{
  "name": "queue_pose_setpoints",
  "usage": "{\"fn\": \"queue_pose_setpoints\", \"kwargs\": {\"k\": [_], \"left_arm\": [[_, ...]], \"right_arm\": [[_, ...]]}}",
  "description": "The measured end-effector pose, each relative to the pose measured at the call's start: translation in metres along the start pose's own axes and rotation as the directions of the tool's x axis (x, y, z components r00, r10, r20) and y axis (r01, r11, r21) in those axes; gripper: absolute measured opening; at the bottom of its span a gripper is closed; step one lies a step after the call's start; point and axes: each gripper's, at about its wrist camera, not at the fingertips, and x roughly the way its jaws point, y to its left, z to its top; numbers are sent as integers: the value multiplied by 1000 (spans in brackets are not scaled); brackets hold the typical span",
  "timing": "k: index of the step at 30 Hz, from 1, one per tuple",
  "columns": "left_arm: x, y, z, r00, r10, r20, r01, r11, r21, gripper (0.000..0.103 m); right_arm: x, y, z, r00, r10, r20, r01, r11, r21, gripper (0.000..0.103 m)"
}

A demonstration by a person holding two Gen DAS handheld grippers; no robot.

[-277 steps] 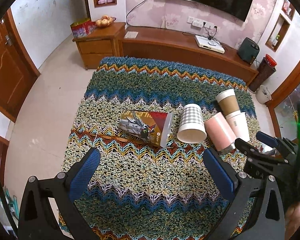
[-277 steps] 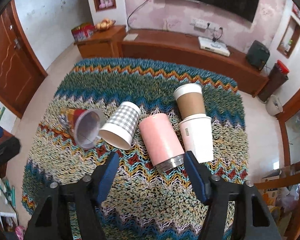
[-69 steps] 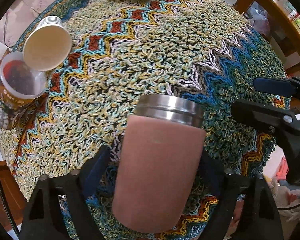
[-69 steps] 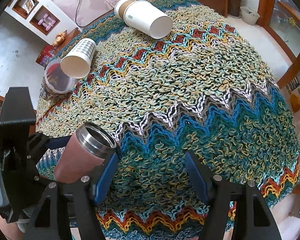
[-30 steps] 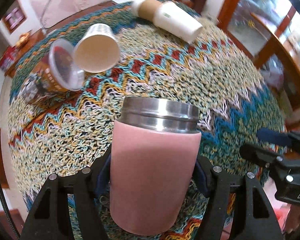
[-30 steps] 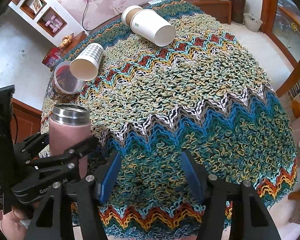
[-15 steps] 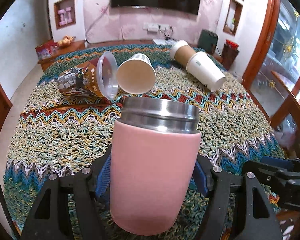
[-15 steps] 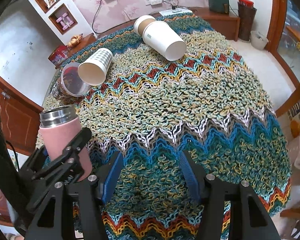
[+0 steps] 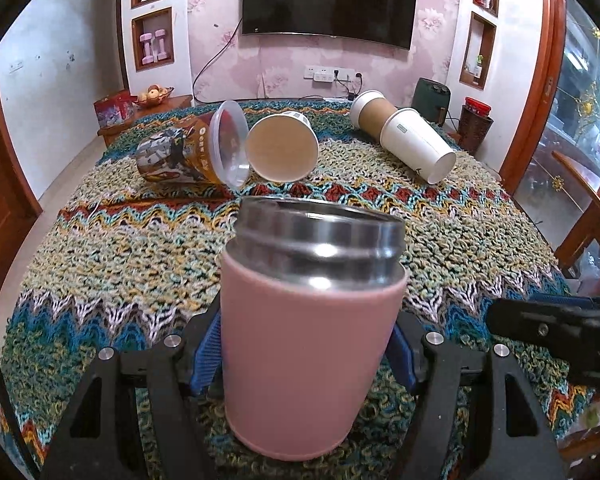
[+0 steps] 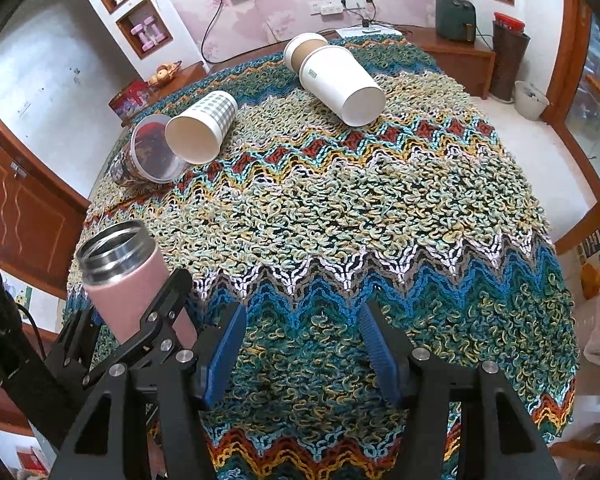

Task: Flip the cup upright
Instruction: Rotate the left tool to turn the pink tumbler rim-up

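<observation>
The left gripper [image 9: 305, 354] pinches the pink tumbler [image 9: 308, 344] across its lower body, one blue pad [image 9: 207, 356] on each side. The tumbler stands mouth-up, its steel rim [image 9: 320, 226] open at the top; the right wrist view shows it [image 10: 130, 280] leaning a little toward the middle of the worktop, at the near left edge. Whether its base touches the woven cloth [image 9: 132, 248] cannot be told.

The right gripper [image 10: 300, 350] hovers just beside it to the right, its fingers spread with nothing between them, over the blue and green bands of the cloth [image 10: 380, 220].

Well apart, at the far side of the worktop, four other cups lie on their sides. A printed plastic cup [image 9: 188, 150] with a clear rim lies at the left, touching a checked paper cup [image 10: 202, 130] whose mouth faces the grippers. Farther right, a white paper cup [image 9: 418, 144] lies against a brown-sleeved paper cup [image 9: 374, 114].

Behind the worktop a television [image 9: 328, 2] hangs on the pink wall.
</observation>
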Motion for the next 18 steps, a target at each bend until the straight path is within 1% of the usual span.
{"fn": "queue_pose_setpoints", "kwargs": {"k": [10,18], "left_arm": [[-13,-2,-23,1000,16,1,-16,1000,14,71],[-15,-3,-29,999,31,17,-31,999,22,70]], "right_arm": [[3,3,-2,1000,20,-13,-20,999,-38,60],[6,10,-8,999,29,-20,-30,998,-61,60]]}}
